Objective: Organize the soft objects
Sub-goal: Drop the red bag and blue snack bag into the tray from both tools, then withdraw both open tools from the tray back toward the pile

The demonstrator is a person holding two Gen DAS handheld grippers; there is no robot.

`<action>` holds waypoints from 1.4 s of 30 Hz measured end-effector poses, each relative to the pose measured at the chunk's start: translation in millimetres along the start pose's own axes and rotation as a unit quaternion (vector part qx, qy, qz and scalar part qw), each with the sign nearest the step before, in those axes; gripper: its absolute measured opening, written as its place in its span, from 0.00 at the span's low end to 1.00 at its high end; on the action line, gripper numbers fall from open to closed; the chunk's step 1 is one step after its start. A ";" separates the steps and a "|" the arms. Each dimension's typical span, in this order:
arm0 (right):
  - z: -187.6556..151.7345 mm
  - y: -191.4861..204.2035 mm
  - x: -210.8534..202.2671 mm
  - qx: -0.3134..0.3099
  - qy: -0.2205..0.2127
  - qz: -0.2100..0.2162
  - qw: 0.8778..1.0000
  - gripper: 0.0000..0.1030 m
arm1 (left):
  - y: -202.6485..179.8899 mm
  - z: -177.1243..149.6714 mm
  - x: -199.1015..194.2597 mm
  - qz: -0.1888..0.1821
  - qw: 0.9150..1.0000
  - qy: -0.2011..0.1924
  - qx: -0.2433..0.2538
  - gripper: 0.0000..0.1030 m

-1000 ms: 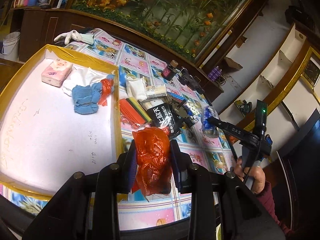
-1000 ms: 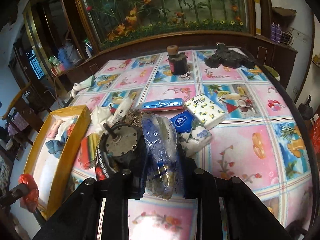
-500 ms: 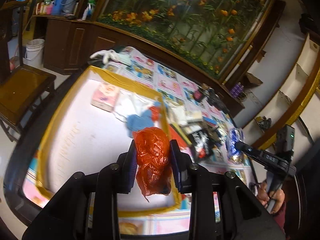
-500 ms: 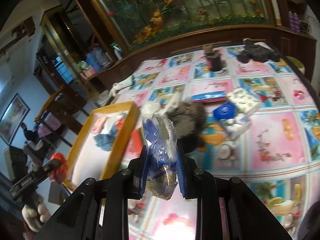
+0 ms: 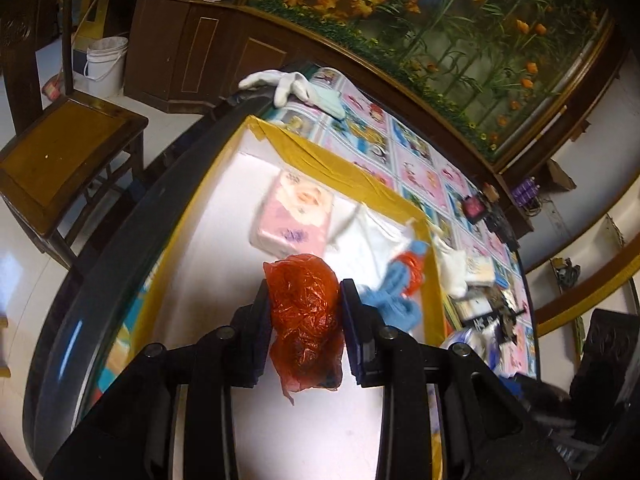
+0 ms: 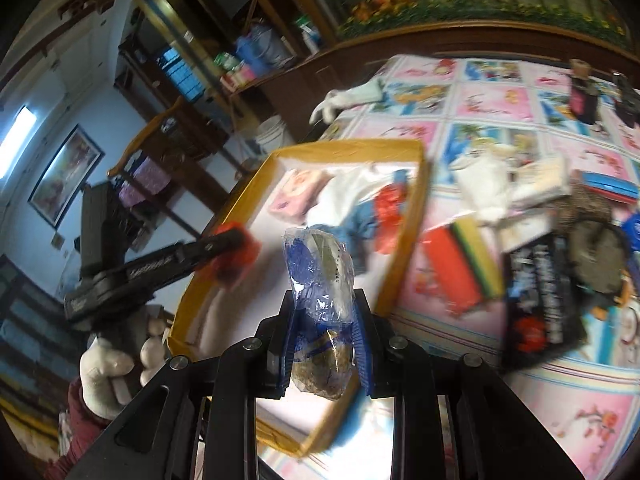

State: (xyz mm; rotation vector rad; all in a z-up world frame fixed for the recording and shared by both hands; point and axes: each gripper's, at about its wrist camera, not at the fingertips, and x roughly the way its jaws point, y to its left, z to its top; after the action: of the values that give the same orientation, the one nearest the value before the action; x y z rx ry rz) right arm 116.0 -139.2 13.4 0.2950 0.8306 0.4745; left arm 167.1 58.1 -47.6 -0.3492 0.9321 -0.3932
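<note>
My left gripper is shut on a crumpled red plastic bag and hangs over the white floor of the yellow-rimmed box. In the right wrist view that left gripper reaches over the box's left rim with the red bag, held by a white-gloved hand. My right gripper is shut on a clear and blue plastic bag above the box's near corner. Inside the box lie a pink tissue pack, white plastic and a blue cloth.
Right of the box, the patterned tablecloth holds a clutter: a red, yellow and green pack, a black packet, tissue packs and a dark bottle. A white glove lies at the table's far edge. A wooden chair stands to the left.
Both grippers have swung left from over the table clutter to above the box, each still gripping its bag. The box fills much more of both views.
</note>
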 end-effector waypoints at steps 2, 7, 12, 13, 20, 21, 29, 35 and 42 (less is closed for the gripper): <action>7.5 7.7 20.5 -0.005 0.014 0.000 1.000 0.24 | 4.0 6.9 5.1 0.002 1.000 -0.002 -0.003 0.29; 25.2 11.1 62.7 -0.001 0.037 0.000 0.999 0.24 | 14.9 16.3 11.3 0.004 1.000 -0.006 -0.014 0.35; 34.8 21.2 87.6 0.005 0.045 -0.001 0.999 0.33 | 21.5 15.7 1.3 -0.001 0.999 -0.018 -0.030 0.51; 35.5 20.5 86.9 0.010 0.041 0.003 0.999 0.39 | 21.3 14.3 -2.3 -0.004 0.999 -0.020 -0.031 0.51; 25.3 26.9 49.1 -0.015 -0.012 -0.022 1.000 0.58 | -2.8 -1.3 -39.4 -0.034 0.998 -0.043 -0.016 0.52; 23.0 26.0 39.6 -0.017 -0.022 -0.027 0.999 0.60 | -9.1 -5.3 -44.5 -0.039 0.998 -0.046 -0.011 0.55; -17.5 8.0 -52.4 -0.033 -0.101 -0.096 0.990 0.81 | -66.9 -49.1 -66.7 -0.073 0.996 -0.045 0.030 0.58; -52.8 -14.2 -95.3 -0.025 -0.119 -0.134 0.984 0.91 | -106.5 -91.5 -79.1 -0.063 0.994 -0.061 0.071 0.58; -78.3 -59.2 -126.3 0.016 -0.131 -0.167 0.977 0.91 | -139.1 -127.6 -67.7 -0.032 0.993 -0.043 0.110 0.58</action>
State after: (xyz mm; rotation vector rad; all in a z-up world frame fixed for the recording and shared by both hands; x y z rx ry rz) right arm 0.1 -249.3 17.8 0.2348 0.6132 0.1042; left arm 1.1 -47.0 -7.3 -0.1941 0.7859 -0.5309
